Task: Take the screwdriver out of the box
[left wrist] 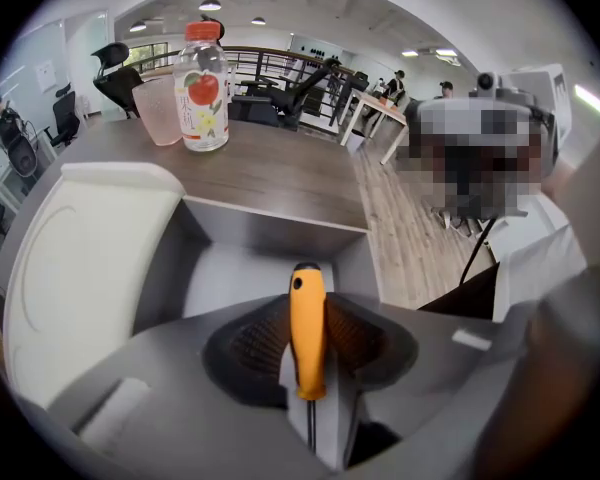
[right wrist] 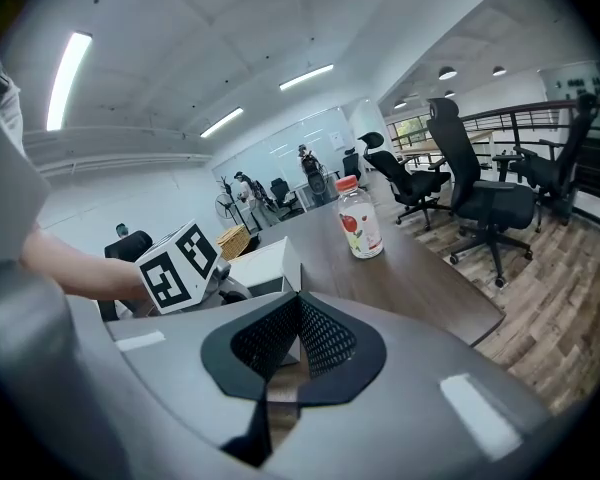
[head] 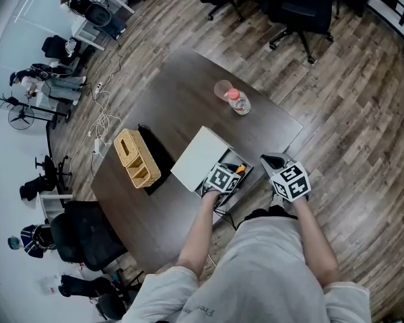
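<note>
Left gripper (left wrist: 308, 313) clamps the screwdriver (left wrist: 307, 343) by the box (left wrist: 270, 238) — right gripper (right wrist: 297, 306); jaws together.

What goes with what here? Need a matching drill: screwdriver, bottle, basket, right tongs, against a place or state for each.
Things:
1. screwdriver
2. bottle
3. basket
4. right tongs

Places and states:
A. stands beside the pink cup
B. shut, nothing held
C. clamped in the left tongs
D. on the table, left of the box in the head view

Pairs: 1-C, 2-A, 3-D, 4-B
</note>
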Motion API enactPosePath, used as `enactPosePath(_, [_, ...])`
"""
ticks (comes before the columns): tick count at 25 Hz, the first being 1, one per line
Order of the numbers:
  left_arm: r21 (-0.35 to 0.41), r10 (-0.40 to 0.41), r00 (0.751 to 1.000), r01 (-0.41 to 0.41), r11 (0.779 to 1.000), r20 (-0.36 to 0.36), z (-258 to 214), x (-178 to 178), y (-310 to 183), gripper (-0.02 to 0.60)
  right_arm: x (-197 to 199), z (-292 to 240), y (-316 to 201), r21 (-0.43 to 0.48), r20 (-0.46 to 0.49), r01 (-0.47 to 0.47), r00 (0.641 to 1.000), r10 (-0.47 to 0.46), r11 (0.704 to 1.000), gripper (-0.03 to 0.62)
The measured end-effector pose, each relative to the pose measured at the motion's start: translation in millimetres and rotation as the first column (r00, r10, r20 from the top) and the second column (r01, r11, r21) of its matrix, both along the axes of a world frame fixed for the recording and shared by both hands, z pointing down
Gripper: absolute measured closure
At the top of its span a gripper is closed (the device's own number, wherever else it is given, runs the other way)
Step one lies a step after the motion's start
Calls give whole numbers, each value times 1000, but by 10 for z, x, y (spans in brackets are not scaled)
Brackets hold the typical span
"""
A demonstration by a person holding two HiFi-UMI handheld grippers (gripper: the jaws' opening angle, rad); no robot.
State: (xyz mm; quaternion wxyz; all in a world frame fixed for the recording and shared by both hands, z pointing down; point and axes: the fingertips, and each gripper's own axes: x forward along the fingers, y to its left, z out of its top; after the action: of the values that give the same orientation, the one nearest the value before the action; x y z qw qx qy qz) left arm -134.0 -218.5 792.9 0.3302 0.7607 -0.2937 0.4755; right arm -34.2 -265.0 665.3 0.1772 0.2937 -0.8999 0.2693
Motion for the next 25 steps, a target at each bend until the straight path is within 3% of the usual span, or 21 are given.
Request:
enactPosePath(13, [126,-39,999,41,991,-18,-206,-129,29,414,-190,35,366,-3,-51,64,997,-64,998,592])
enactPosePath(25, [334,-81,992,108,936,-94,-641,-148,8,414,-140,-45,642,26,-64,-23,998,25,999,592])
